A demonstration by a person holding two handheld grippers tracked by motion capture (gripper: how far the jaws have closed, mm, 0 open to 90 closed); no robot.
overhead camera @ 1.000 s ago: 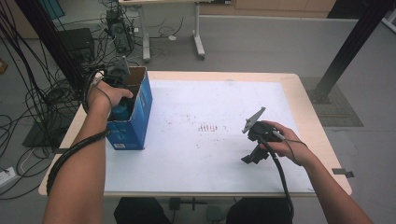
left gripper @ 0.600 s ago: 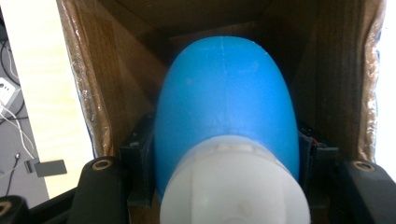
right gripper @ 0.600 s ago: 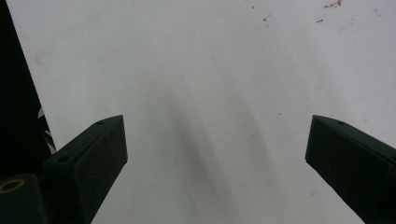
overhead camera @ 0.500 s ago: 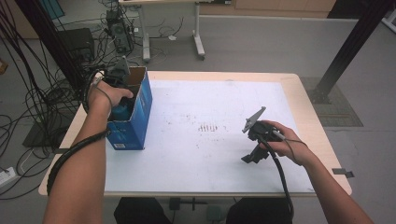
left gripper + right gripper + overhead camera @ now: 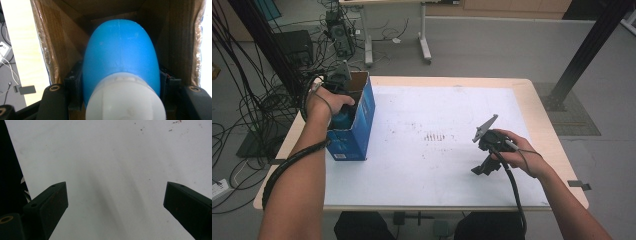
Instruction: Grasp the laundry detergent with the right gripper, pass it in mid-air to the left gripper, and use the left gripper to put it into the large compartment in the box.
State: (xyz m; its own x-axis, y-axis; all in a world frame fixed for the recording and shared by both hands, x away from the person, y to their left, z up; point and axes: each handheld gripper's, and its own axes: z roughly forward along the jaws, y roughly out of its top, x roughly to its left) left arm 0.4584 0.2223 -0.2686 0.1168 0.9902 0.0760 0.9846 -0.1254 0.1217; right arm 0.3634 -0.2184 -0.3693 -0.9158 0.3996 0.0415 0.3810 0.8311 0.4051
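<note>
A blue cardboard box (image 5: 357, 135) stands open-topped at the table's left edge. My left gripper (image 5: 120, 78) reaches down into it, its jaws pressed against both sides of a blue rounded bottle (image 5: 121, 50) with a white cap (image 5: 125, 100). The box's brown inner walls (image 5: 50, 45) surround the bottle. In the high view the left hand (image 5: 328, 102) covers most of that gripper at the box's mouth. My right gripper (image 5: 480, 169) hangs just above the white table sheet (image 5: 427, 165) at the right, tilted down. Its jaws (image 5: 116, 195) stand wide apart with nothing between them.
Reddish specks (image 5: 434, 136) mark the sheet's middle. The wooden table rim (image 5: 542, 115) frames the sheet. Cables and black equipment (image 5: 267, 75) crowd the floor at left. A second table's legs (image 5: 424, 35) stand behind, and a black post (image 5: 582, 55) rises at right.
</note>
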